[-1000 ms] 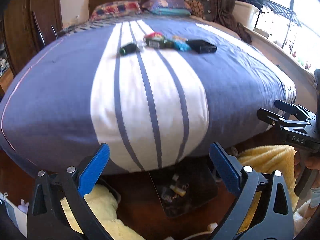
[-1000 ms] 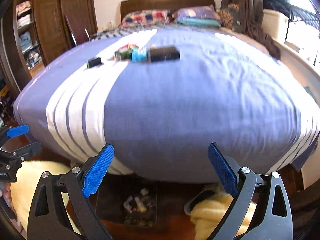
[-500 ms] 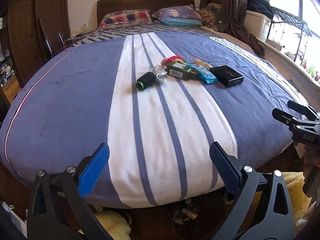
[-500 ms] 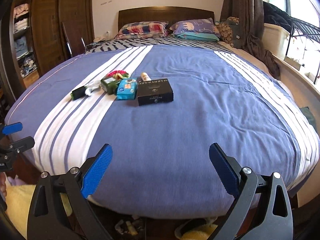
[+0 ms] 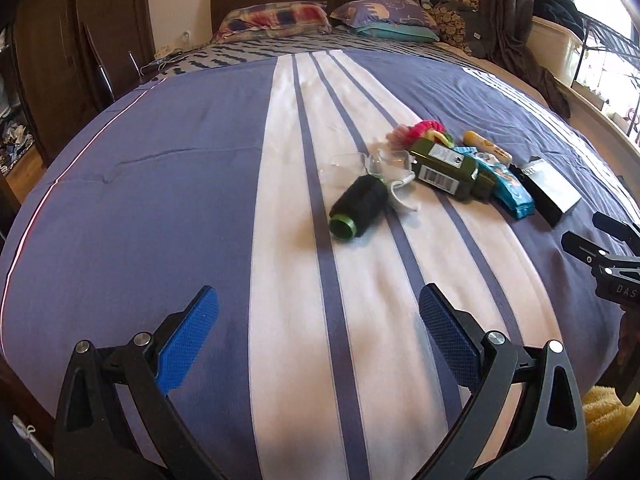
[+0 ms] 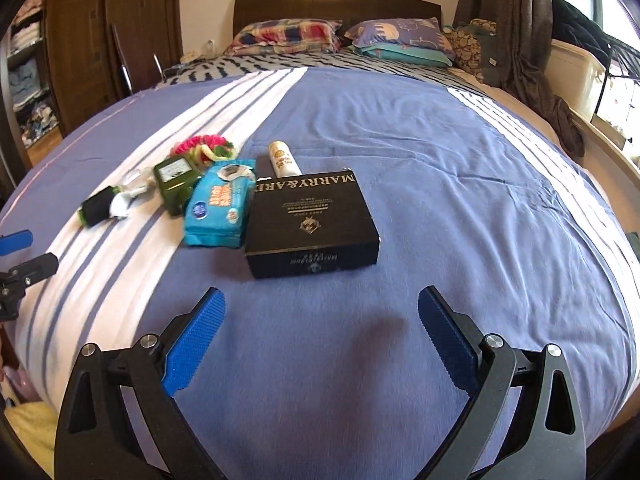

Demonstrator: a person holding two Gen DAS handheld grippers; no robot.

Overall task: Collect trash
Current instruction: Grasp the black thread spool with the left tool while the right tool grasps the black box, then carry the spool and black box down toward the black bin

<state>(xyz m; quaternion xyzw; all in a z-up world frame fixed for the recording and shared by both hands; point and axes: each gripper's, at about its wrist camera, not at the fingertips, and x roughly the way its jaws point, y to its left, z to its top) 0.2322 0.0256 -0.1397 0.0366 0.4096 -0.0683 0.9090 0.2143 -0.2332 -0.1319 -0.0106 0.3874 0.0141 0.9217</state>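
A row of trash lies on the striped blue bedspread (image 5: 160,200). In the left wrist view: a black-and-green roll (image 5: 358,206), clear plastic scraps (image 5: 384,162), a dark green box (image 5: 450,168), a pink-and-green tangle (image 5: 420,130), a blue packet (image 5: 510,190), a small cream bottle (image 5: 486,146) and a black box (image 5: 550,190). In the right wrist view the black box (image 6: 312,224) lies just ahead of my right gripper (image 6: 320,336), with the blue packet (image 6: 220,210), green box (image 6: 176,184) and bottle (image 6: 284,160) beside it. My left gripper (image 5: 318,334) is open and empty, short of the roll. The right gripper is open and empty.
Pillows (image 6: 288,34) and a wooden headboard (image 6: 336,2) stand at the far end. A wardrobe (image 6: 100,40) is at the left. Curtains and a white bin (image 6: 576,72) are at the right. The bedspread (image 6: 480,180) right of the black box bears nothing.
Both grippers have risen from below the bed's edge and moved forward over the bedspread toward the trash. The floor and the bin under the bed have left view. Both stay open.
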